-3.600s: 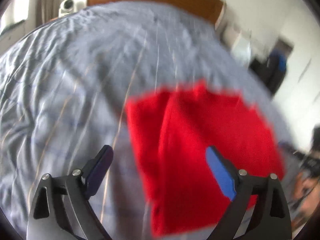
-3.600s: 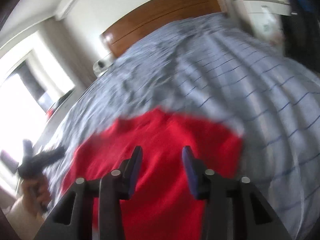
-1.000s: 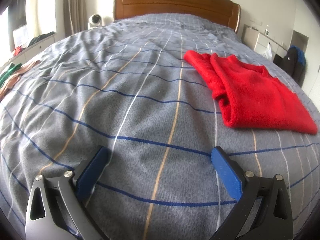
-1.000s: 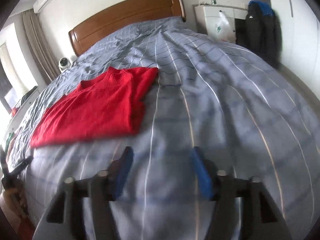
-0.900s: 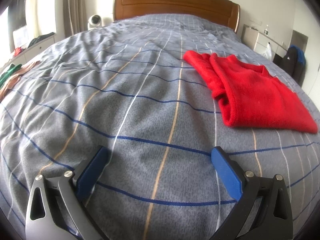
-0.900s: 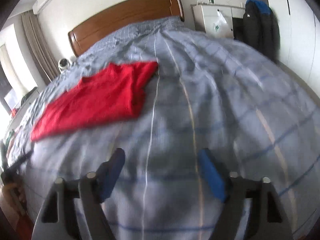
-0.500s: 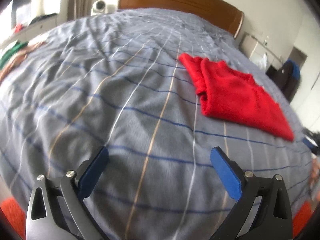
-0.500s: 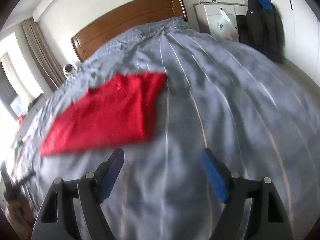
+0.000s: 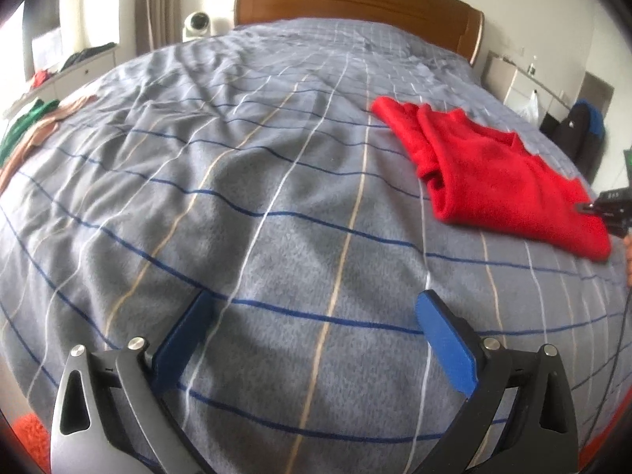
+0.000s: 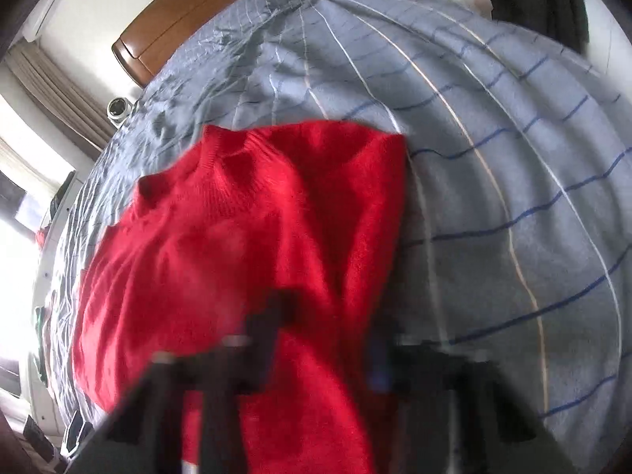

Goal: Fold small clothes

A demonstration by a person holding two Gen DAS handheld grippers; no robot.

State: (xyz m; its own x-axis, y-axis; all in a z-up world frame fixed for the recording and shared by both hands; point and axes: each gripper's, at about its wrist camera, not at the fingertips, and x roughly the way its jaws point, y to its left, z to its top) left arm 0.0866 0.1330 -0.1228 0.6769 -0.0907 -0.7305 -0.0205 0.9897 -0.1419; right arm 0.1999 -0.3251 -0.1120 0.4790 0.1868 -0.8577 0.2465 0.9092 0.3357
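A red sweater [image 9: 493, 173], folded in half lengthwise, lies flat on the grey checked bed cover [image 9: 276, 197]. In the right wrist view the sweater [image 10: 237, 217] fills the middle, its collar pointing away. My right gripper [image 10: 330, 316] is blurred and hangs low over the sweater's near part. Its jaws are closing, still apart, with red fabric showing between them. The left wrist view shows that gripper as a dark shape [image 9: 608, 205] at the sweater's right edge. My left gripper [image 9: 314, 304] stands wide open over bare cover, left of the sweater, with nothing between its fingers.
A wooden headboard [image 9: 355, 4] closes the far end of the bed. Green and beige clothes [image 9: 27, 126] lie at the bed's left edge. A white round device [image 9: 197, 23] stands by the curtain. A dark jacket [image 9: 580, 134] hangs beyond the right side.
My right gripper has swung from bare cover to above the sweater's near part, and its jaws have narrowed. The left gripper has hardly moved and stays open.
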